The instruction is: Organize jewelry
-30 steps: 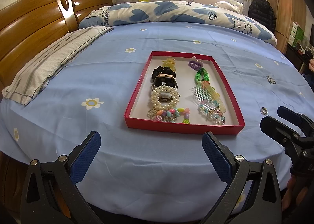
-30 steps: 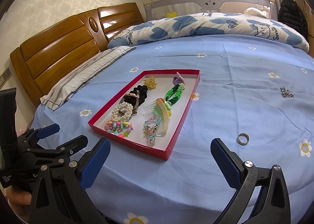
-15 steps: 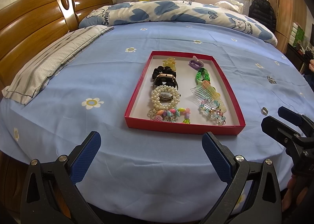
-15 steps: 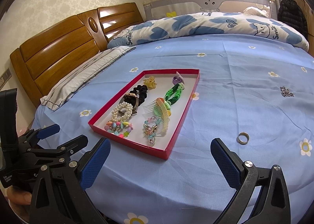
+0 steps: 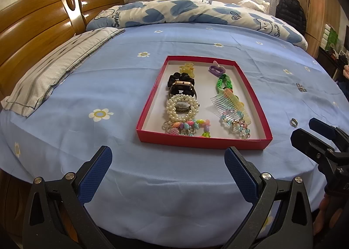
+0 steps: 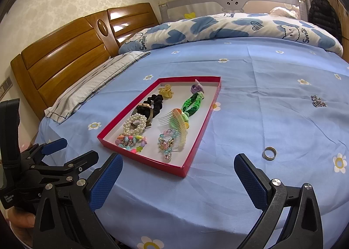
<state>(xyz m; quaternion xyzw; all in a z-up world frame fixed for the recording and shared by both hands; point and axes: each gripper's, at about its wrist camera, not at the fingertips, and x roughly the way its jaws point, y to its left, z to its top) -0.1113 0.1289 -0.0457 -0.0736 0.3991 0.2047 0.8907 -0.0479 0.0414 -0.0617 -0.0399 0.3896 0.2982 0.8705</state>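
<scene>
A red tray [image 5: 202,143] [image 6: 150,162] lies on the blue bedsheet and holds several pieces: a pearl bracelet [image 5: 182,107] [image 6: 134,124], a watch, a black scrunchie, a green chain, a comb [image 6: 176,126] and beaded bracelets. A silver ring [image 5: 293,122] [image 6: 269,153] lies on the sheet right of the tray. A small sparkly piece [image 5: 301,87] [image 6: 318,101] lies farther right. My left gripper [image 5: 168,174] is open and empty before the tray's near edge. My right gripper [image 6: 177,180] is open and empty, near the tray's front right corner, the ring just beyond its right finger.
A striped pillow [image 5: 54,70] lies at the left by the wooden headboard [image 5: 32,30]. A rolled heart-print quilt [image 5: 196,13] lies across the far side. The bed's front edge is right below both grippers.
</scene>
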